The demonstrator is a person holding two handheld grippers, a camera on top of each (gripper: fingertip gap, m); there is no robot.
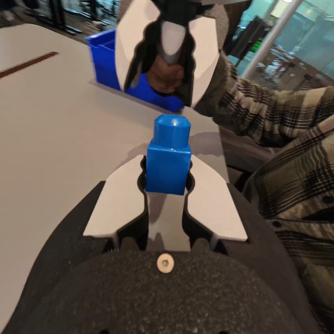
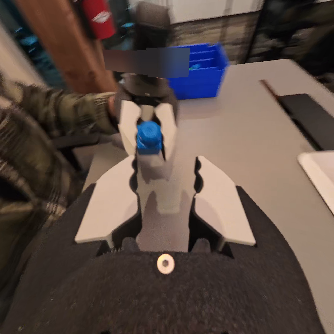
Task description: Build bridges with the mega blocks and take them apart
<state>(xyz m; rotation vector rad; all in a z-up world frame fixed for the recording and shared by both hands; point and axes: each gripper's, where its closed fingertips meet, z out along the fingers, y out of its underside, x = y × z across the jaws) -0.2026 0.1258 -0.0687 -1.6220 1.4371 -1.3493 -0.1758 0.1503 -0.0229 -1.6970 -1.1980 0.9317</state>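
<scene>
A grey table (image 2: 253,144) carries a blue bin (image 2: 202,85) at its far side. Two hand-held grippers face each other above it. The left gripper (image 1: 167,162) is closed on one blue block (image 1: 168,169), stud pointing forward. The right gripper (image 2: 165,160) is wide open and empty. No bridge shows anywhere, so building looks barely begun or already undone.

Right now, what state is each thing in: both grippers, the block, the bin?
Left gripper: shut on the blue block, held above the table.
Blue block: gripped by its sides, stud pointing away from the gripper.
Right gripper: open, holding nothing.
Blue bin: standing on the table, open top, something inside, blurred.
</scene>
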